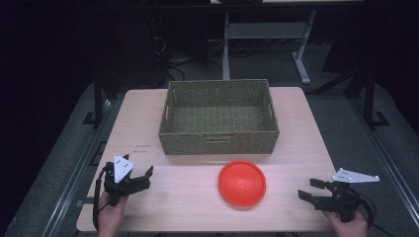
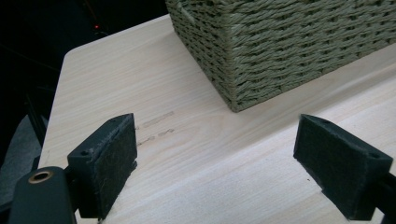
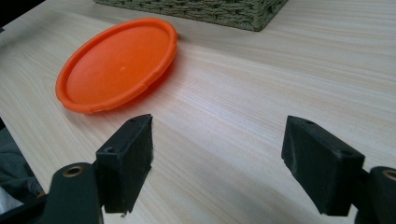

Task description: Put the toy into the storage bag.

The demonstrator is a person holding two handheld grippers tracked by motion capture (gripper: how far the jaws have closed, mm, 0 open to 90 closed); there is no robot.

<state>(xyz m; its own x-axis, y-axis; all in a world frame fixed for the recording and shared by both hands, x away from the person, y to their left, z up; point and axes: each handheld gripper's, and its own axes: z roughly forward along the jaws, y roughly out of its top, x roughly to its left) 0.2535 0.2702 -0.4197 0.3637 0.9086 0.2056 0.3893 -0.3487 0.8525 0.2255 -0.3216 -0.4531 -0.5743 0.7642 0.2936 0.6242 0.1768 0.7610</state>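
An orange round plate (image 1: 242,182) lies flat on the light wooden table (image 1: 188,197), just in front of a woven green basket (image 1: 219,117). My left gripper (image 1: 141,178) rests at the table's front left, open, with nothing between its jaws; in its own view the left gripper (image 2: 215,163) looks at bare wood and the basket's corner (image 2: 261,51). At the front right corner, my right gripper (image 1: 309,189) is open and points toward the plate. In its view the right gripper (image 3: 217,161) has bare table between the jaws, with the plate (image 3: 116,63) ahead to the left.
The basket (image 3: 201,9) appears empty inside and stands at the table's middle back. Dark floor, a white table frame (image 1: 301,54) and cables lie beyond the far edge. Bare wood lies between the two grippers.
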